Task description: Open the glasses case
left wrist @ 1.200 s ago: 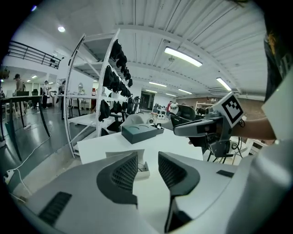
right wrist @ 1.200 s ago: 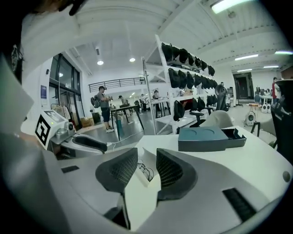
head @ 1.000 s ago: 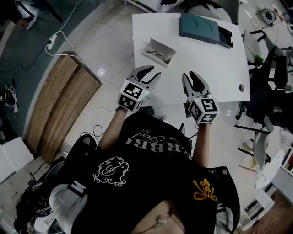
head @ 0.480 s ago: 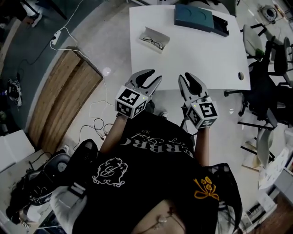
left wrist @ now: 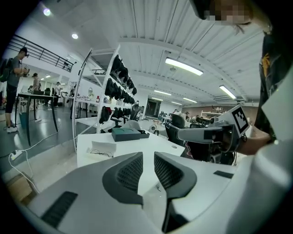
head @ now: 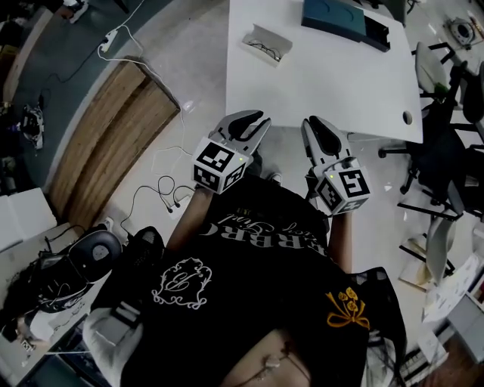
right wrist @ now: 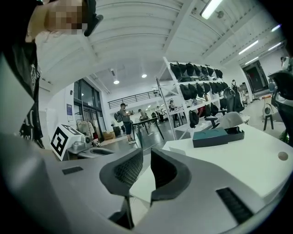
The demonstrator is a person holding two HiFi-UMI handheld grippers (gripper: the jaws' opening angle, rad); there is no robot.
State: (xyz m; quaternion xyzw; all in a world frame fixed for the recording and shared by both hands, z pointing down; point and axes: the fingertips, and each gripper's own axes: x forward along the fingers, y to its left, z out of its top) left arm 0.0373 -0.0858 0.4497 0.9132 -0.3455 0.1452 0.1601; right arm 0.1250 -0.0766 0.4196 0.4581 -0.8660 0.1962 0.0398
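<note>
One glasses case (head: 266,42) lies on the one white desk (head: 340,83), near its far left corner and well apart from both grippers. It is white and its lid looks raised on the far side. One pair of glasses (left wrist: 102,154) shows along its near side. In the head view its long axis runs roughly across the desk, left to right, with the right end skewed slightly nearer the person.

There are two grippers, held side by side at the desk's near edge in front of the person's black shirt (head: 265,280). The left gripper (head: 255,119) points toward the desk's left edge. Its jaws are closing with a gap between the pads, and only the bare desk shows through it. The right gripper (head: 318,125) has its jaws closer together, also closing, with nothing in them.

One teal box (head: 342,17) sits at the far edge, to the right of the case, with a dark part at its right end. One round hole (head: 407,117) is cut near the desk's right edge. Only bare desk top lies between the grippers and the case.

On the floor to the left lie a wooden panel (head: 113,128) and loose cables (head: 162,189). Office chairs (head: 446,83) crowd the right side. A white rack (left wrist: 114,91) hung with dark items stands behind the desk.
</note>
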